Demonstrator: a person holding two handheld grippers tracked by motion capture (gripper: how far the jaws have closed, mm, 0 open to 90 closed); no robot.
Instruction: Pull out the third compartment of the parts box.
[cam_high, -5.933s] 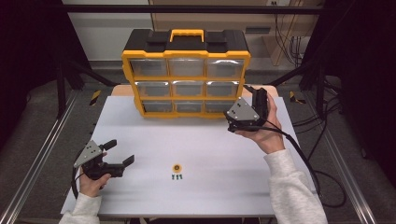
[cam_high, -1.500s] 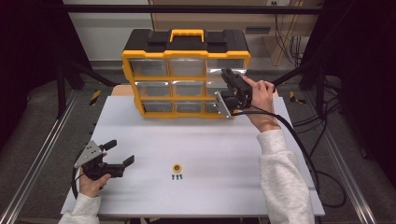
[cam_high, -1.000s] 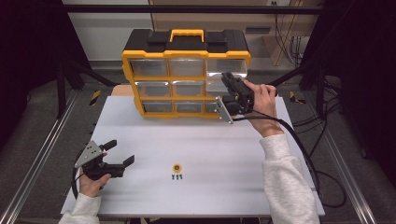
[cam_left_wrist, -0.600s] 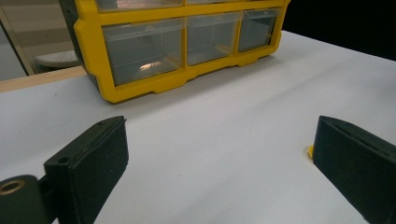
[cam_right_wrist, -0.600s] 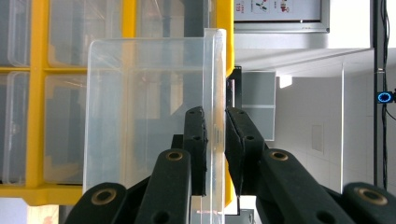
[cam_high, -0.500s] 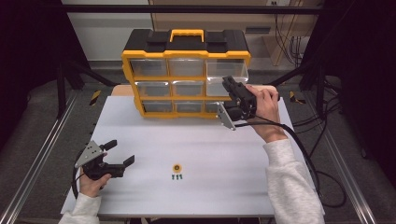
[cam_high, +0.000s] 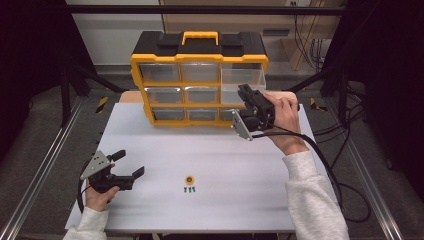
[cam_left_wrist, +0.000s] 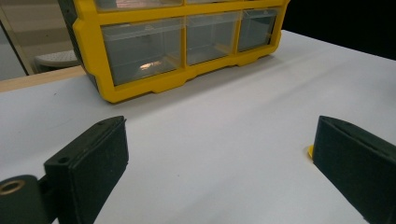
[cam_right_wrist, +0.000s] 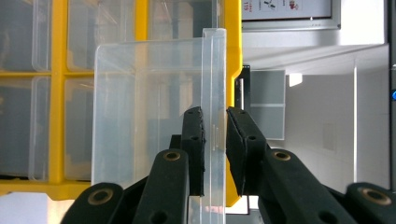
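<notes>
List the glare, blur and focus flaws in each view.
High view: soft overall, the small yellow part on the table smeared, surroundings dark. Left gripper view: near black fingers blurred, a warm glint on a clear drawer. Right gripper view: see-through drawer wall hazy with reflections, bright background.

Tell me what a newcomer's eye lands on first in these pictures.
First comes the yellow drawer cabinet at the far edge of the white table. The right gripper has its jaws around the front wall of the clear drawer, which sticks out at the cabinet's upper right. The left gripper rests open near the table's left, with small yellow and green parts lying mid-table.
</notes>
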